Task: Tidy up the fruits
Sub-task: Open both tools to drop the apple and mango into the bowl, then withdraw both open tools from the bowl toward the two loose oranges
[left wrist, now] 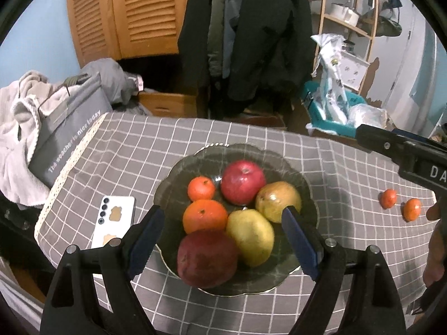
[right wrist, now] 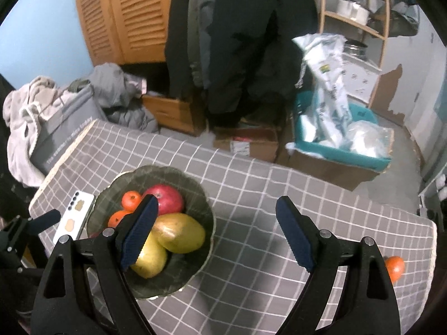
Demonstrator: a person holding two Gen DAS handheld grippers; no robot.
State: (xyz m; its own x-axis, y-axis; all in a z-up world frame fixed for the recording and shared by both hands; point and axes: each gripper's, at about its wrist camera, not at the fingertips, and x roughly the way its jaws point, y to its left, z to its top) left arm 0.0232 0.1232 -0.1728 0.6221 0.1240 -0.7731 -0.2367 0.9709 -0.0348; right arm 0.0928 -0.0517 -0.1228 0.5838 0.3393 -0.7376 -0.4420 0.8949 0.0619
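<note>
Fruits piled in bowl (left wrist: pixel 304 192) beneath left gripper (left wrist: pixel 223 240); right gripper (right wrist: pixel 216 234) over bare surface (right wrist: pixel 251 223); both sets of fingers wide apart, empty. Two tangerines (left wrist: pixel 388 198) (left wrist: pixel 412 209) loose near surface edge. Risk: rolling off if nudged.

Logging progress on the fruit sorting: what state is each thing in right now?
Left gripper: jaws open, empty, over the bowl.
Right gripper: jaws open, empty.
Bowl: upright, holding six fruits.
Two small oranges: loose on the tablecloth, outside the bowl.
Phone: face down beside the bowl.
</note>
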